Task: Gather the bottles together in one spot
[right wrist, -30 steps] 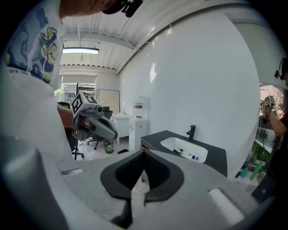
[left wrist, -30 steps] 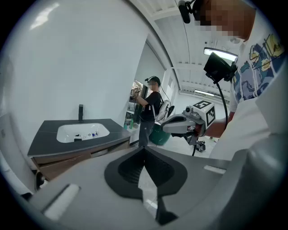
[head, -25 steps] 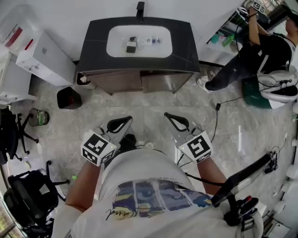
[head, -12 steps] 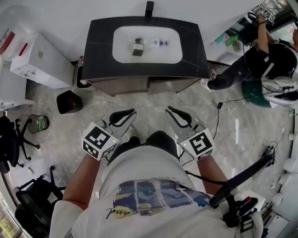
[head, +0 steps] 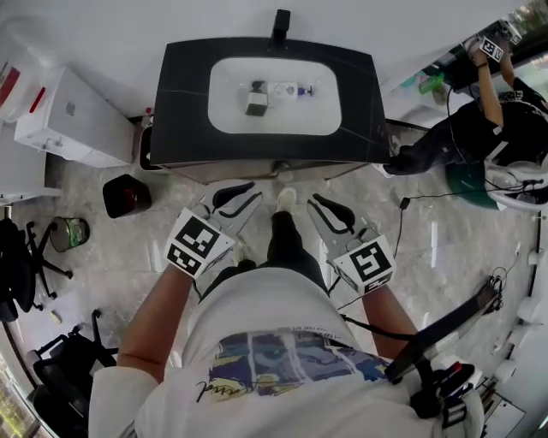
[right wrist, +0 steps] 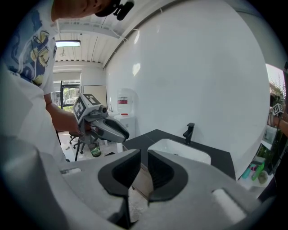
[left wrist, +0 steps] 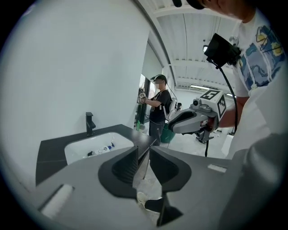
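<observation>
Bottles (head: 288, 88) lie in a loose row in the white sink (head: 231, 113), upper middle of the head view. The dark table (head: 184, 103) around it fills more of the frame than a second ago, so the approach looks nearly done and no gathering has begun. Left tongs (head: 244, 190) have just been opening to a narrow gap, right tongs (head: 318, 202) stand a slit apart, both empty and just short of the table's front edge, with free room above the basin and only the faucet (head: 281, 21) at its far rim.
</observation>
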`<move>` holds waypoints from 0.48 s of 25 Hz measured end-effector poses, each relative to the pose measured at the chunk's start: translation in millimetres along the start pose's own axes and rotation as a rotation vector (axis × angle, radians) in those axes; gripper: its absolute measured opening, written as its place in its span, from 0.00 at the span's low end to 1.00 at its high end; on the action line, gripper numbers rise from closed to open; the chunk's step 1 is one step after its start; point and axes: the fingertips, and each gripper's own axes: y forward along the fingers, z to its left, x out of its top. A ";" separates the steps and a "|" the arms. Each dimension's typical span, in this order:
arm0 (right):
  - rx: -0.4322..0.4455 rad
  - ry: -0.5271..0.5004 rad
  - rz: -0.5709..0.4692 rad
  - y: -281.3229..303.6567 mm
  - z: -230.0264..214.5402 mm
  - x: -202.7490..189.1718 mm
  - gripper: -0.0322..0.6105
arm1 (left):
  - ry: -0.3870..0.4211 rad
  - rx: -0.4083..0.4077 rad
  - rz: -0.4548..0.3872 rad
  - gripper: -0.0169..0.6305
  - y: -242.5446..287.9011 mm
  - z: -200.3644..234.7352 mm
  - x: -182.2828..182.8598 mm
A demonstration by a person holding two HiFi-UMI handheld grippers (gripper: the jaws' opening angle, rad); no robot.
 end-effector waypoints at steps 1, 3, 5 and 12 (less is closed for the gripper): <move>0.003 0.002 -0.004 5.1 -9.0 1.0 0.13 | 0.021 0.009 0.006 0.16 10.1 8.3 3.7; 0.010 0.010 -0.015 16.1 -30.4 4.0 0.13 | 0.046 0.024 0.027 0.16 33.4 26.6 11.0; 0.017 0.019 -0.023 26.8 -56.6 6.6 0.13 | 0.065 0.038 0.052 0.17 60.2 45.6 18.8; 0.034 0.072 -0.028 58.6 -154.7 0.5 0.16 | 0.179 0.056 0.221 0.19 164.2 109.0 21.7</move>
